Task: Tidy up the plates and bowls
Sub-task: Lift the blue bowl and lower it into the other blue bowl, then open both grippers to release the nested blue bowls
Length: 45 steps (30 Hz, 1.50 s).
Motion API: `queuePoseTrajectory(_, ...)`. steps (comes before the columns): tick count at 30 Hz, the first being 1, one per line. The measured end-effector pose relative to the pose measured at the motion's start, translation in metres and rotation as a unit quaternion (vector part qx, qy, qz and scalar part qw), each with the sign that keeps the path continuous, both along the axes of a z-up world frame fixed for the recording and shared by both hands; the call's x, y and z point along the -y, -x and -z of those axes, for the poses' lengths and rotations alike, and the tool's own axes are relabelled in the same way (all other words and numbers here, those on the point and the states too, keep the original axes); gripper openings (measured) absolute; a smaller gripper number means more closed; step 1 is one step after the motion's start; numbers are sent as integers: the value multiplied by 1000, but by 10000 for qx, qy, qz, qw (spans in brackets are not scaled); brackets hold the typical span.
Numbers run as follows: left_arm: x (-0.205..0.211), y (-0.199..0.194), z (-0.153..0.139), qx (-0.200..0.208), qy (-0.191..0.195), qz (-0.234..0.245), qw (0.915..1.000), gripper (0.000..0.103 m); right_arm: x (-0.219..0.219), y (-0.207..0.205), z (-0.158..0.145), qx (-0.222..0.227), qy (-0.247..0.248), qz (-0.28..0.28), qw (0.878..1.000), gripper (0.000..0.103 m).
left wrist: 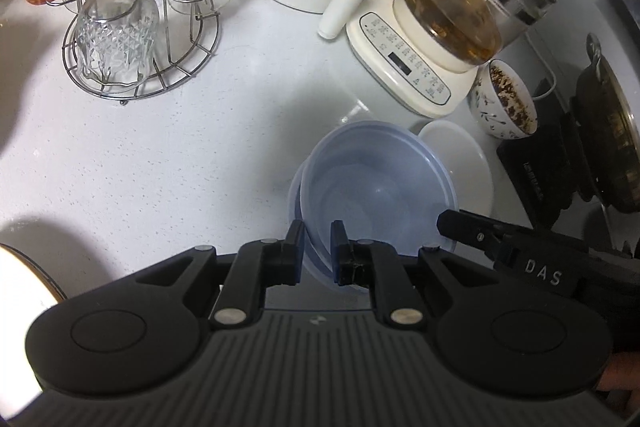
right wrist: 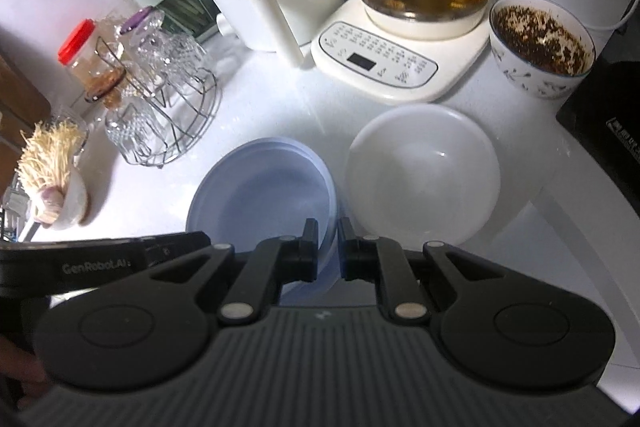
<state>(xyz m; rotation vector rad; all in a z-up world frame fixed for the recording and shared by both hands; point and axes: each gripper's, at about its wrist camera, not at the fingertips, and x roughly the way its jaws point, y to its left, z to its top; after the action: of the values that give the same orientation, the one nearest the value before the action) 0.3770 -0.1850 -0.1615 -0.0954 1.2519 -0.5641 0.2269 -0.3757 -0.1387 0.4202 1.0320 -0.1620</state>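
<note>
Two smooth, round blue bowls (left wrist: 376, 187) sit nested on the speckled white counter (left wrist: 180, 167), in front of the cream kettle base (left wrist: 404, 67). The left gripper (left wrist: 316, 247) and right gripper (right wrist: 327, 247) each pinch the near rim. Right of them rests one empty translucent white bowl (right wrist: 424, 175); behind it, a patterned bowl (right wrist: 540, 51) holds dark crumbs.
</note>
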Motion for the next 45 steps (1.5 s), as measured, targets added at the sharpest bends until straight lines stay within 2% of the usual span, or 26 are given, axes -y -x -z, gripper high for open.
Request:
queuePoseTrajectory(22, -1, -8, 13, -122, -46, 28, 9999, 15, -2, -3, 19, -112, -180, 259, 9994, 15)
queuePoseTrajectory(29, -8, -9, 12, -160, -4, -11, 9999, 15, -2, -2, 17, -90, -381, 391, 9985, 16)
queuePoseTrajectory(30, -10, -9, 11, -176, -2, -15, 9998, 19, -3, -3, 17, -101, -378, 401, 9984, 20)
queuePoseTrajectory(31, -11, -10, 11, -190, -7, -22, 9998, 30, -4, -2, 15, -102, -367, 403, 9985, 24)
queuePoseTrajectory(33, -16, -10, 9, -184, 0, -70, 9998, 49, -5, 0, 12, -63, -367, 440, 9983, 50)
queuePoseTrajectory(34, -19, -10, 8, -153, 51, -101, 9998, 50, -5, 1, 11, -31, -371, 459, 9982, 53)
queuePoseTrajectory(45, -19, -18, 23, -308, 247, 15, 9992, 50, 1, 16, 15, -69, -524, 782, 9955, 51)
